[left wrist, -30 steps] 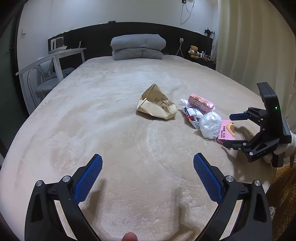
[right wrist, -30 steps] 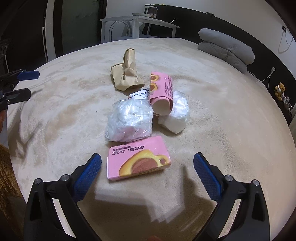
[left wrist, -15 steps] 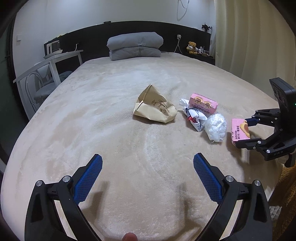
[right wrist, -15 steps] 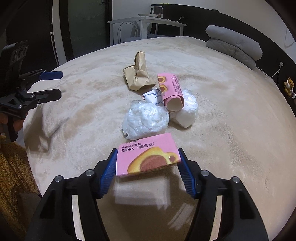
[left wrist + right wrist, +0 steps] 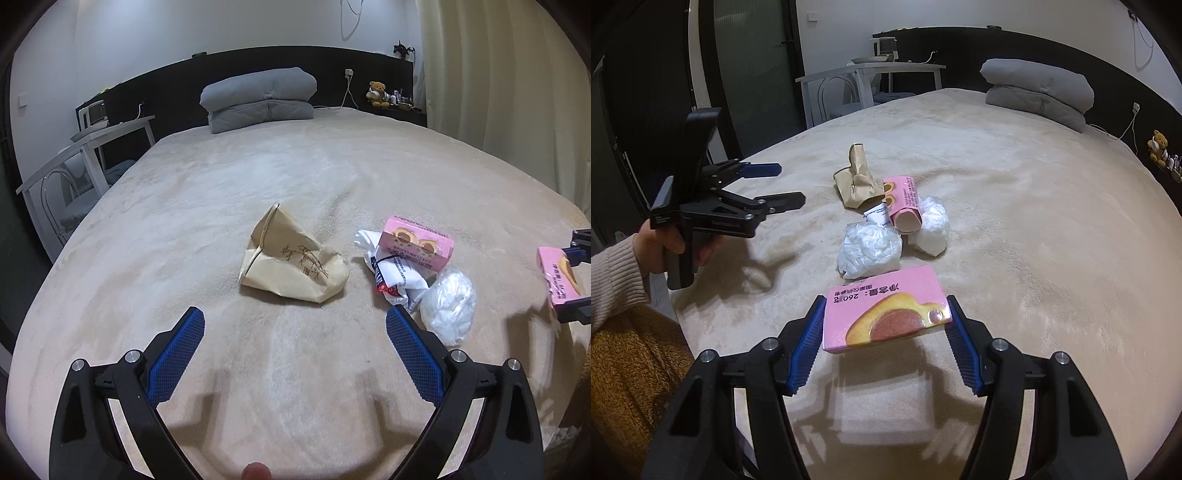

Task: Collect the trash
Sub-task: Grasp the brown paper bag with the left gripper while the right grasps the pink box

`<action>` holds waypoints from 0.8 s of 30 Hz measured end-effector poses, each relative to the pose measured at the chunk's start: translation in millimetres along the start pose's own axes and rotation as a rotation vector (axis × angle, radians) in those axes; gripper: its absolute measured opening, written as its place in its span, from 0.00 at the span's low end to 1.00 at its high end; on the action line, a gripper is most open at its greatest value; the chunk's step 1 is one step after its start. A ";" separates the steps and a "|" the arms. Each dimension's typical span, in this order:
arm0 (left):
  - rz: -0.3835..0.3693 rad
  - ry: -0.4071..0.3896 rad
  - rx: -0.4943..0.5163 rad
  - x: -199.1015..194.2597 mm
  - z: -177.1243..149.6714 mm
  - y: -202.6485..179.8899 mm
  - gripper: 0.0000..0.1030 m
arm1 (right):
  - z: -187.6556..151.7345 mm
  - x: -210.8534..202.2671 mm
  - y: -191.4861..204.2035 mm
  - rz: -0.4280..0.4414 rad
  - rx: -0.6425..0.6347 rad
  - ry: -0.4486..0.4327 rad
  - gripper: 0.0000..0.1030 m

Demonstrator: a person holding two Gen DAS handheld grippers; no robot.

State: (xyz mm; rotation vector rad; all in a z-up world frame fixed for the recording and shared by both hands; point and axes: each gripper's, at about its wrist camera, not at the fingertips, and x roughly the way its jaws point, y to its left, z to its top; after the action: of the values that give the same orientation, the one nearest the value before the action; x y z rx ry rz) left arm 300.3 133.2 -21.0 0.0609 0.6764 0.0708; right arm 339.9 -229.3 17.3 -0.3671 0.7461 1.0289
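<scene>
Right tongs (image 5: 886, 325): closed within last second onto pink snack box (image 5: 886, 314); box now clamped, lifted clear of bed (image 5: 1034, 240), shadow cast beneath. Left tongs (image 5: 295, 332): open, empty, advanced toward brown paper bag (image 5: 291, 262). First trash item judged secured; remainder uncollected on bed.

Beige plush bed (image 5: 184, 229) bearing folded grey quilt (image 5: 258, 98), brown paper bag (image 5: 291, 264), pink carton (image 5: 419, 242), crumpled plastic bags (image 5: 448, 308).
</scene>
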 end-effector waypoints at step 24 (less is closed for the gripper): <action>0.055 0.144 0.156 98.9 34.3 -16.5 0.94 | -2.1 -44.2 -24.5 0.050 0.043 -0.076 0.61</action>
State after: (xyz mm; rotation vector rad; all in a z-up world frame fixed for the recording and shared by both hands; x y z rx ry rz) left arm 399.4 124.1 -57.2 0.2264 0.8233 0.0753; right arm 347.1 -270.5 45.6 -0.2715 0.7106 1.0662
